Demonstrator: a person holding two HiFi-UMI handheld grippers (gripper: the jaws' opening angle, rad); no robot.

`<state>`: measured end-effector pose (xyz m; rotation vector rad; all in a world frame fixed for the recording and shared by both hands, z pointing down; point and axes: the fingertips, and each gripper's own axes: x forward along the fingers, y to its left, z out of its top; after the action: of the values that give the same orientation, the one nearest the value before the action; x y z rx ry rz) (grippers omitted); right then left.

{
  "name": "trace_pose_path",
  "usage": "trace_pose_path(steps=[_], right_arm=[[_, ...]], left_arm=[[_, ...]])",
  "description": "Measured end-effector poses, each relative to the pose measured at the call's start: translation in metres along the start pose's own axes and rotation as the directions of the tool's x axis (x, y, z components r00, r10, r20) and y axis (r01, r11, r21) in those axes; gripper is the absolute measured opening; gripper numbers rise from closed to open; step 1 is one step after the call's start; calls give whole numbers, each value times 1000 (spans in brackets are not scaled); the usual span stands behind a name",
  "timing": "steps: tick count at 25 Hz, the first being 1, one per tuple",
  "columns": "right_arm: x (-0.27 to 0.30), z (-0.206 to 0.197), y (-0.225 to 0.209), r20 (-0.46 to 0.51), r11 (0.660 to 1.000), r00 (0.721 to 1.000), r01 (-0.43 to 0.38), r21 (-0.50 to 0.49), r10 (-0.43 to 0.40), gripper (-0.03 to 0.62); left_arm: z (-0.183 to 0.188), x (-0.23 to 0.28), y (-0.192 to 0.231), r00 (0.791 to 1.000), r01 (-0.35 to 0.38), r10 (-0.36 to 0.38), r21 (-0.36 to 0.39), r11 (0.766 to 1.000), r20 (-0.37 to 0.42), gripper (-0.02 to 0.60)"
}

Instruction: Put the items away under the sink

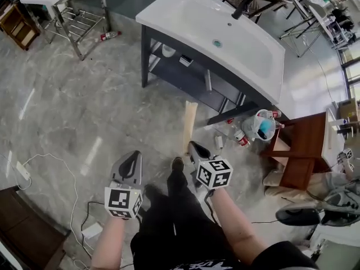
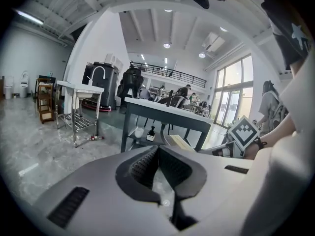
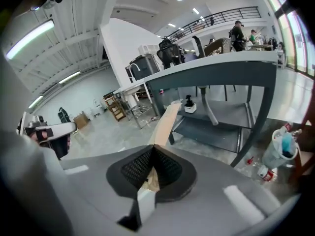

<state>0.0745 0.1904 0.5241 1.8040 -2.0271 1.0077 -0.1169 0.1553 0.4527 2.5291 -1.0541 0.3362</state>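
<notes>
The left tongs [image 2: 158, 147] are pressing tip to tip with nothing between them, and the right tongs [image 3: 151, 147] are likewise closed and empty. A wooden plank [image 1: 189, 124] is lying straight ahead of the right tongs, its near end just beyond their tips and its far end seeming to rest against the shelf [image 3: 216, 127] under the sink [image 1: 225, 38]. Farther right of the right tongs, a bucket [image 1: 260, 125] stuffed with things and some small bottles [image 1: 241, 138] are sitting on the floor, not yet put away. A small bottle and a white cup are already standing on the shelf, well ahead of the left tongs.

The main risk is the right tongs arriving closed: they would be nudging the plank instead of gripping it, likely sending it sliding off the shelf edge onto the bottles. Gripped at its near end, the long plank may be swinging into the sink's legs. The full bucket looks prone to tipping and spilling if lifted by one edge.
</notes>
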Motion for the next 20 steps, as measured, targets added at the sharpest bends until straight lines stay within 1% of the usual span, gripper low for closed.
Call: trace_pose_path(steps=[3, 7, 12, 16, 18, 20], right_arm=[[13, -7, -42, 25, 997, 996, 80, 17, -81, 3], [32, -12, -101, 52, 988, 988, 139, 67, -142, 5], [45, -14, -180, 44, 973, 977, 203, 106, -209, 4], [63, -8, -248, 55, 947, 956, 276, 163, -288, 4], [74, -4, -275, 56, 932, 944, 310, 186, -325, 4], [87, 5, -296, 69, 926, 936, 329, 186, -346, 3]], left_arm=[[-9, 27, 1, 1000, 10, -10, -2, 1000, 3, 9], [-27, 70, -4, 1000, 17, -17, 16, 1000, -6, 9], [-44, 126, -36, 997, 71, -68, 50, 996, -48, 9], [-51, 170, -58, 993, 101, -97, 63, 993, -71, 9], [-52, 190, -61, 992, 101, -95, 66, 993, -79, 9], [-54, 210, -64, 992, 97, -92, 53, 994, -84, 9]])
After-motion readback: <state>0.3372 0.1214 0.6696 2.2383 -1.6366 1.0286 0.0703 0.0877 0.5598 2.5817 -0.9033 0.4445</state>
